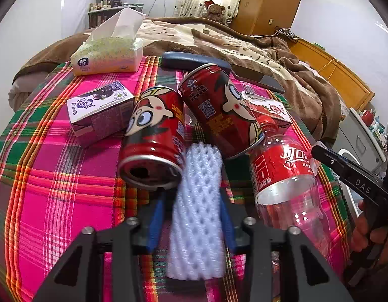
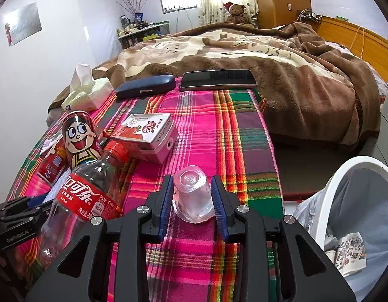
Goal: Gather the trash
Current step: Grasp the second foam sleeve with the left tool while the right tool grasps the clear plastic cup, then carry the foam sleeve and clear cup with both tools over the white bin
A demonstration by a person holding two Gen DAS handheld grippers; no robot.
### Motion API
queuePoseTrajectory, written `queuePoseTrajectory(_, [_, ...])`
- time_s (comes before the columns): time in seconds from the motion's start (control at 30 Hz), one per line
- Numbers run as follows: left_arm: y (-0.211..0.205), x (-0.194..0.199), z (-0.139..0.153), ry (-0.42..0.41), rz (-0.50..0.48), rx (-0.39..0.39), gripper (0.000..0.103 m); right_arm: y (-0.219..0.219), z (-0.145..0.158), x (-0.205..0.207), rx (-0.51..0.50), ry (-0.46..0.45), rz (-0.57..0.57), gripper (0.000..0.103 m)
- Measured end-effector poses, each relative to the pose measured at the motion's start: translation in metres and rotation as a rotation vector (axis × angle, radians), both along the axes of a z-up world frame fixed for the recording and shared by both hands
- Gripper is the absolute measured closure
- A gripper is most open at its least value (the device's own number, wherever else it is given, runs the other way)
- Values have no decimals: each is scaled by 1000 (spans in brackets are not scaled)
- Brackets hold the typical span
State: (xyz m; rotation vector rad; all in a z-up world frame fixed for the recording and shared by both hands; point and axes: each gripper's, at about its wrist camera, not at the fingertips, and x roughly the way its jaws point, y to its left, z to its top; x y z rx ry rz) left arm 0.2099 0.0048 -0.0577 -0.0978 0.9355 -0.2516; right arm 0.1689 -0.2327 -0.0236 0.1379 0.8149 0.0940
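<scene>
On plaid cloth (image 2: 219,130), left tongs (image 1: 194,201) grip foam netting (image 1: 196,214); right tongs (image 2: 192,196) grip clear cup (image 2: 191,193).

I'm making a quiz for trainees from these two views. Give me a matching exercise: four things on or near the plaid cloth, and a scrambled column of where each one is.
Things:
1. foam net sleeve
2. clear plastic cup
3. phone
4. printed wrapper

Places:
A. in the lined bin
B. between the left tool's fingers
C. at the cloth's far edge beside the dark case
D. between the right tool's fingers

Pairs: 1-B, 2-D, 3-C, 4-A
</scene>
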Motion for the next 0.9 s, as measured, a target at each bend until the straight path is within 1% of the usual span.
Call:
queuePoseTrajectory(0.23, [-3,-5,1,-9,2,23,73,-2,0,-2,9,-6,-9,72])
queuePoseTrajectory(0.67, [-1,-20,14,-32,7,1,73,-7,9,-15,36,-35,-15,72])
queuePoseTrajectory(0.9, [-2,-34,30,-63,12,-7,73,-11,15,-25,54,-52,-18,72])
